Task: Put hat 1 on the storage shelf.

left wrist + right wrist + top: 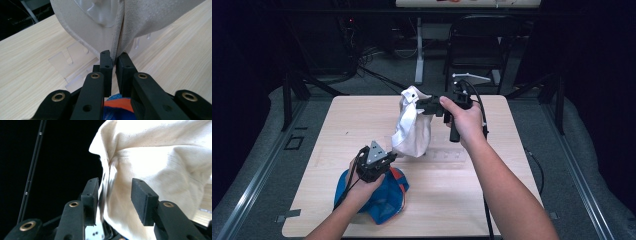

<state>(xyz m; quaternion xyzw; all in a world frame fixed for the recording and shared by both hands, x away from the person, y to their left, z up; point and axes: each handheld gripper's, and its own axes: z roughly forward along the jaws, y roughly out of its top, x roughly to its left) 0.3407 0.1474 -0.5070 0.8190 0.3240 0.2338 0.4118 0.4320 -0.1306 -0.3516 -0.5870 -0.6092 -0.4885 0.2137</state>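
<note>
A white cloth [412, 130] drapes over a clear plastic stand [67, 67] near the table's middle. My left gripper [393, 156] reaches its lower left edge. In the left gripper view its jaws [114, 56] are shut on the cloth's stitched seam [116, 42]. My right gripper [424, 106] is at the cloth's top, pointing left. In the right gripper view its jaws [115, 190] stand apart with a fold of the cloth [162, 157] hanging loose between them. A blue and orange cloth [384, 200] lies under my left hand.
The wooden table [337, 130] ends close behind the cloth and near my forearms at the front. The stand's clear base [447, 156] lies flat to the right of the cloth. A black chair [477, 45] and cables sit on the floor beyond the table.
</note>
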